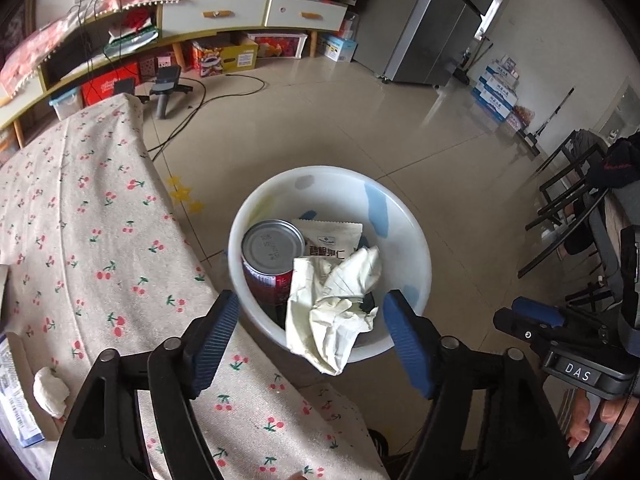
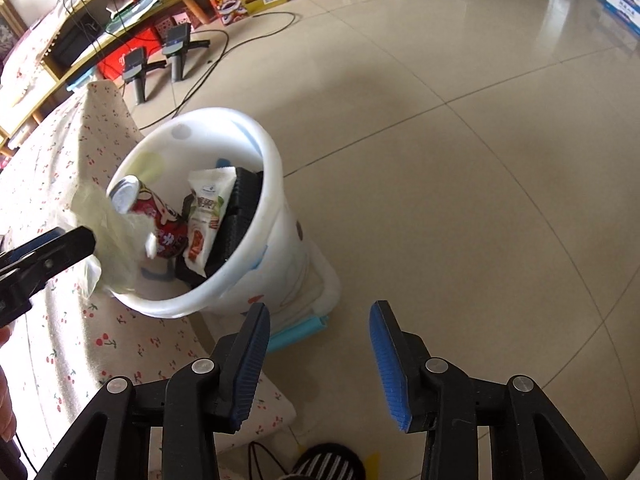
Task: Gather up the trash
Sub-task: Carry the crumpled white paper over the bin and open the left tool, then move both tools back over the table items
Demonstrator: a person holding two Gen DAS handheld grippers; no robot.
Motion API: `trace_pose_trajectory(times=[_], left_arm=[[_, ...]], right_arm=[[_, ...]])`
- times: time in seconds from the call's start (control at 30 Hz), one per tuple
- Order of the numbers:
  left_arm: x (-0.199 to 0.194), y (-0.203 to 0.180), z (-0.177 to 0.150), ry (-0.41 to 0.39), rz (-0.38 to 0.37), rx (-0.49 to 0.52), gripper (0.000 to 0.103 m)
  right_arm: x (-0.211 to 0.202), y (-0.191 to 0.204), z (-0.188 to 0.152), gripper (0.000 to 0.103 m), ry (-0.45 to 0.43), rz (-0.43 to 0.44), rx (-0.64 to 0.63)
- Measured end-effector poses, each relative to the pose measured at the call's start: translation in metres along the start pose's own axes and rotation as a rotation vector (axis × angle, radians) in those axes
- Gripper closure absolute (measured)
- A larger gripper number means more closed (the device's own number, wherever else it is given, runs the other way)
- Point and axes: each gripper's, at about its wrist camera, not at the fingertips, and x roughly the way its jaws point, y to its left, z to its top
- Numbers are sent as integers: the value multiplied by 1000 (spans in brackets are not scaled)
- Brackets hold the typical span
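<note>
A smooth white plastic bin (image 1: 416, 256) is seen at centre frame, holding a metal-lidded can (image 1: 272, 245), crumpled matt paper (image 1: 334, 304) and a glossy wrapper (image 1: 330, 238). Printed cloth (image 1: 80, 216) at left, glossy floor tiles (image 1: 400, 128) upper right.

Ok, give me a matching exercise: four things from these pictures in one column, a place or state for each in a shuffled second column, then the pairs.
Things:
1. red can
2. crumpled paper
3. small white wad
4. right hand-held gripper

Places or states:
A. lying on the cherry-print cloth
B. open, holding nothing
C. standing inside the white bin
D. draped across the bin's near rim

Pairs: 1-C, 2-D, 3-A, 4-B
</note>
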Motion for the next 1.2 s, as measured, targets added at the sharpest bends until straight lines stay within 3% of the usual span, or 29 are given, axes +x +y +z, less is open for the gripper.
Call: trace_pose_trajectory(times=[0.4, 0.7, 0.97, 1.2], left_arm=[[-66, 61, -29, -50, 86, -78, 15], [-106, 123, -57, -78, 173, -141, 0], [-141, 182, -85, -86, 239, -218, 0], [-167, 239, -117, -89, 296, -327, 0]], right_arm=[[-8, 38, 5, 45, -49, 10, -79], [-10, 82, 4, 41, -54, 8, -151], [-8, 135, 3, 29, -65, 25, -223], [6, 195, -6, 27, -42, 51, -313]])
